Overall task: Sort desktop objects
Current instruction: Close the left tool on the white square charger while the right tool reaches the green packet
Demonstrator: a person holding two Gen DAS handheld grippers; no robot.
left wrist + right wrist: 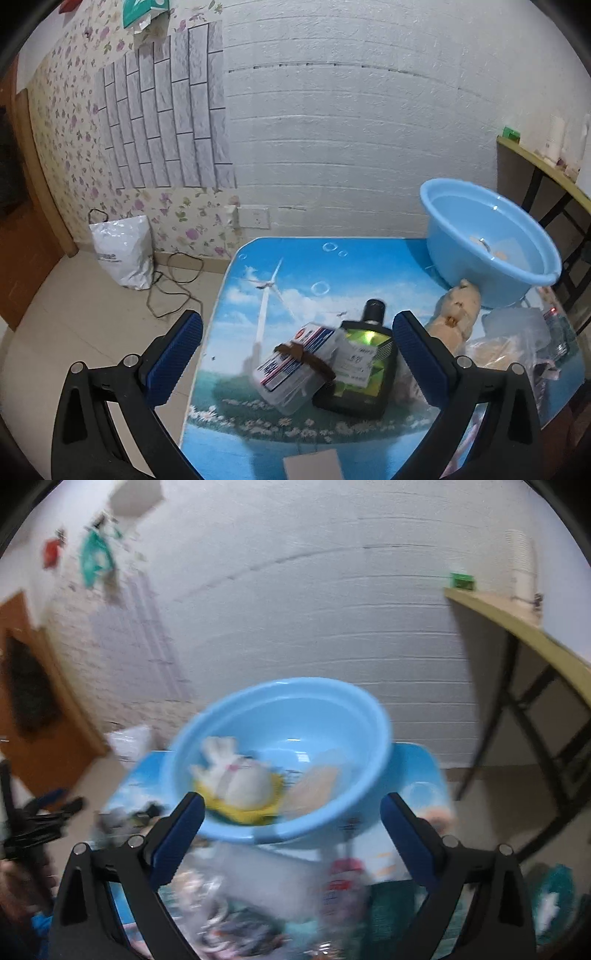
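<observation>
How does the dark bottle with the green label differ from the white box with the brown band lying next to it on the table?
The dark bottle is near black with a shiny green label and a round black cap; the white box is pale with blue and red print. The box has a brown band around its middle; the bottle has none. The box lies tilted, one edge propped on the bottle, which lies flat. Both lie between the open left gripper's fingers, untouched.

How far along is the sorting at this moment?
Partly done. The blue basin already holds a white plush toy and a pale flat item beside it. Nothing is in hand: both the left tool and the right tool are open. Left on the table: a dark bottle, a white box, a tan plush toy and some plastic bags.
</observation>
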